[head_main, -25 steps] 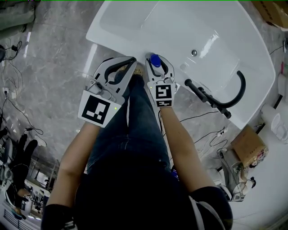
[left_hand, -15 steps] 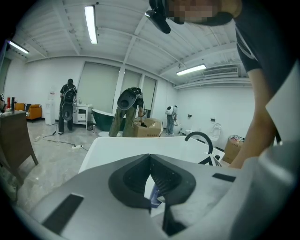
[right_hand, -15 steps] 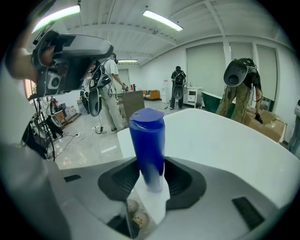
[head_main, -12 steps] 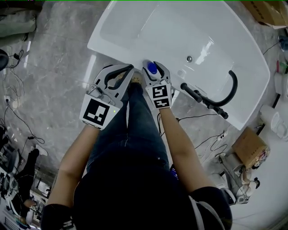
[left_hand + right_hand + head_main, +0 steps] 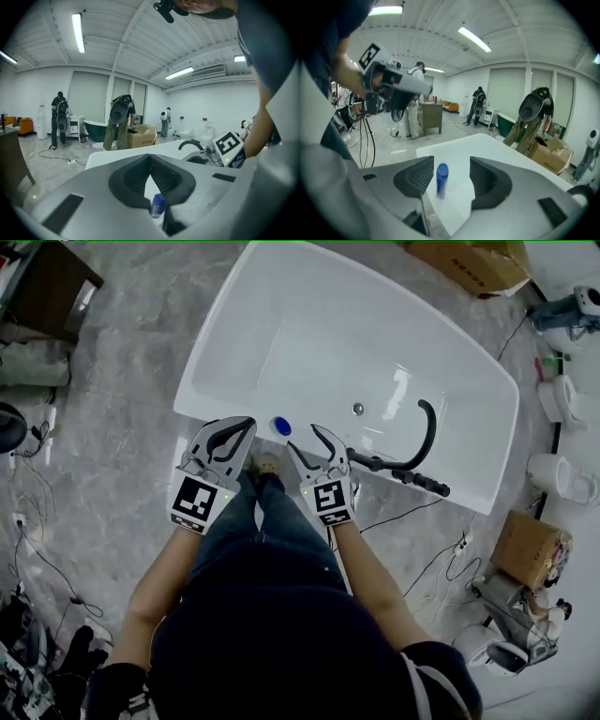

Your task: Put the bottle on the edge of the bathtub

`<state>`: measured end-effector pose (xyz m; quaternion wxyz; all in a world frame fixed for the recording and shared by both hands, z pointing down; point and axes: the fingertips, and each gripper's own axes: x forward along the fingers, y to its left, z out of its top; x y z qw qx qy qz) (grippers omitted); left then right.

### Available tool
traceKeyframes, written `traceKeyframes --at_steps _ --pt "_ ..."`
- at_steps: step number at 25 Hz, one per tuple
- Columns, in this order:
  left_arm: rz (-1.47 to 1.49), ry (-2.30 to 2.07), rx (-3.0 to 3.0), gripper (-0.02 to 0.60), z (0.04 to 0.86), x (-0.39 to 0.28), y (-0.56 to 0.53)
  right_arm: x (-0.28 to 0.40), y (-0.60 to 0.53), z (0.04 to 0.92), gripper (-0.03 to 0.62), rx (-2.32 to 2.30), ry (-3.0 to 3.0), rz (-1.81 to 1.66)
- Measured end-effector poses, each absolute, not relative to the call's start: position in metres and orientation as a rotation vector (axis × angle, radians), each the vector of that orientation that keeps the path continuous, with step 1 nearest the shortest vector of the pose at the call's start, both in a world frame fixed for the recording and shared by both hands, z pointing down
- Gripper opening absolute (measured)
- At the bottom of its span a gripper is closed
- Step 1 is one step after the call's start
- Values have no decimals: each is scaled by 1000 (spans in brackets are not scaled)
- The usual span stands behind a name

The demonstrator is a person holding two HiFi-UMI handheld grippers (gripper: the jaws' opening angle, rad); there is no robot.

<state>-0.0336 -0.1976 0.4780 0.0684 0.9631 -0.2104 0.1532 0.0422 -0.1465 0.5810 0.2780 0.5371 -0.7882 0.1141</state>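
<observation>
A small bottle with a blue cap point(image 5: 280, 426) stands upright on the near rim of the white bathtub point(image 5: 208, 367). My right gripper point(image 5: 305, 439) sits just right of it and slightly nearer, its jaws opening. In the right gripper view the bottle point(image 5: 442, 179) shows between the spread jaws point(image 5: 451, 161), and neither pad touches it. My left gripper point(image 5: 246, 424) hovers left of the bottle with its tips together and nothing held. In the left gripper view the bottle point(image 5: 158, 205) peeks through the hollow under the closed tips point(image 5: 150, 158).
A black curved faucet with a hose point(image 5: 424, 432) is mounted on the tub rim to the right. Cardboard boxes point(image 5: 473, 263) point(image 5: 527, 545) and white toilets point(image 5: 555, 474) stand around the tub. Cables point(image 5: 37, 521) lie on the grey floor. Other people work in the background point(image 5: 534, 117).
The right gripper, which was shut around the bottle, has spread its jaws and drawn back. The bottle now stands alone on the rim. The head camera has risen, so more of the tub shows.
</observation>
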Motion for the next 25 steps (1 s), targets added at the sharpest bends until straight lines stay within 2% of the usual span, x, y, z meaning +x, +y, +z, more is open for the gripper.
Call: traceKeyframes --at_steps 2,4,8,11,19,25 --pt "412 -636 2924 23 458 -32 -204 48 -150 536 241 1553 -2136 258" --pt "366 -647 2941 23 438 -27 -210 57 -155 492 112 1665 -2137 203" --pt "274 -670 2976 23 397 -11 -214 85 -161 423 49 1879 -2113 162" --pt "198 -693 3014 23 361 -3 -215 105 -162 382 29 2003 -2073 145" --pt "1 -859 2995 23 257 6 -230 131 -162 262 28 2213 -2058 -12" --pt "-97 -934 3038 23 195 13 -228 140 -158 210 28 2285 -2041 -93"
